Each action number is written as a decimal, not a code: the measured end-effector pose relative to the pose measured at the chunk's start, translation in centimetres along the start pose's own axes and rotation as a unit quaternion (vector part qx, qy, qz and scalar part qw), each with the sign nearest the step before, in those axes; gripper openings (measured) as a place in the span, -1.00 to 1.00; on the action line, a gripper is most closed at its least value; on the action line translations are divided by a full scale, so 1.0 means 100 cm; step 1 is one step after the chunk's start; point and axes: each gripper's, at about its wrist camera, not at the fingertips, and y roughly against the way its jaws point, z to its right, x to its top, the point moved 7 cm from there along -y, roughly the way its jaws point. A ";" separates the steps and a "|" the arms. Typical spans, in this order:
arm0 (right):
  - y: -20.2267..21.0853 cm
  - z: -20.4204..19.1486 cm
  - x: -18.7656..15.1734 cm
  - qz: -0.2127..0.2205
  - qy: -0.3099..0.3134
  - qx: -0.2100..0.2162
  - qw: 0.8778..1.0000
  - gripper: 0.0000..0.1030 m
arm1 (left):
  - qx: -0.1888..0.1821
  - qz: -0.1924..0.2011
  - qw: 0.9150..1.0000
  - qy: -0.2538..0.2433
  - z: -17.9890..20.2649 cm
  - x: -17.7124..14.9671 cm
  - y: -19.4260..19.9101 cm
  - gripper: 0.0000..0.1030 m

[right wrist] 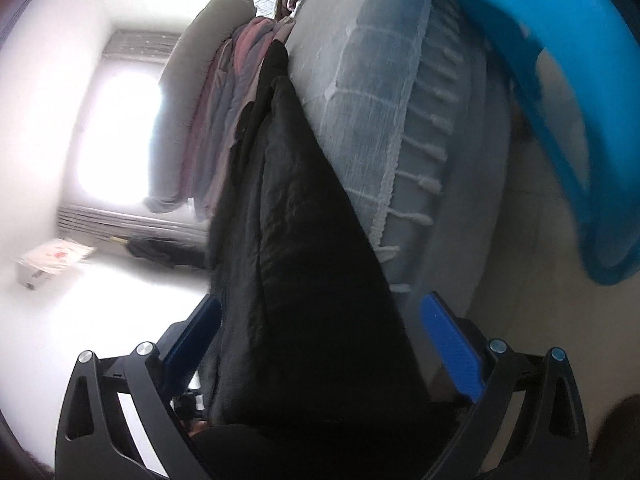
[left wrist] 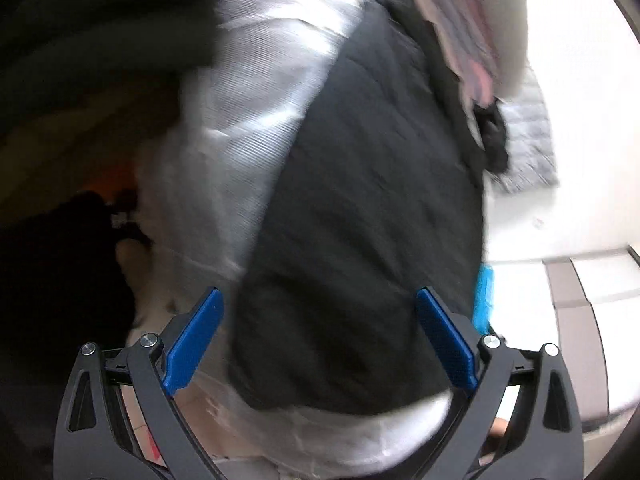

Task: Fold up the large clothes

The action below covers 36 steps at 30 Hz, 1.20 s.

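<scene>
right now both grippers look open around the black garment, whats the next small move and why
Probably close the right gripper on the black garment. Its fingers stand wide apart with the dark fabric running between them, so nothing is pinched yet. The left gripper is open too, over the same garment lying on white cloth. Motion blur hides exact contact.

Left view motion-blurred — black garment [left wrist: 360,220] edges smeared; blue tub [right wrist: 560,80] cut off at frame edge — shape unclear.

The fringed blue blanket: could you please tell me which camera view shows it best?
The right wrist view: the fringed blue blanket fills its upper middle, with its tassels sharp. The left wrist view shows nothing I can identify as it.
</scene>
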 end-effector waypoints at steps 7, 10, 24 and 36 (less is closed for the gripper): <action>-0.043 0.027 -0.007 -0.054 -0.030 0.043 0.997 0.86 | 0.012 -0.008 0.998 -0.060 0.028 -0.017 -0.007 0.62; -0.057 0.039 -0.020 -0.085 -0.039 0.056 0.994 0.86 | 0.034 -0.013 0.998 -0.060 0.024 -0.015 -0.009 0.10; -0.032 -0.020 -0.044 -0.103 0.036 0.217 0.970 -0.05 | -0.008 -0.009 0.999 -0.049 0.030 -0.010 0.011 -0.02; -0.047 -0.017 -0.044 -0.101 0.041 0.142 0.984 -0.59 | 0.010 -0.021 0.999 -0.024 0.015 -0.012 -0.003 -0.36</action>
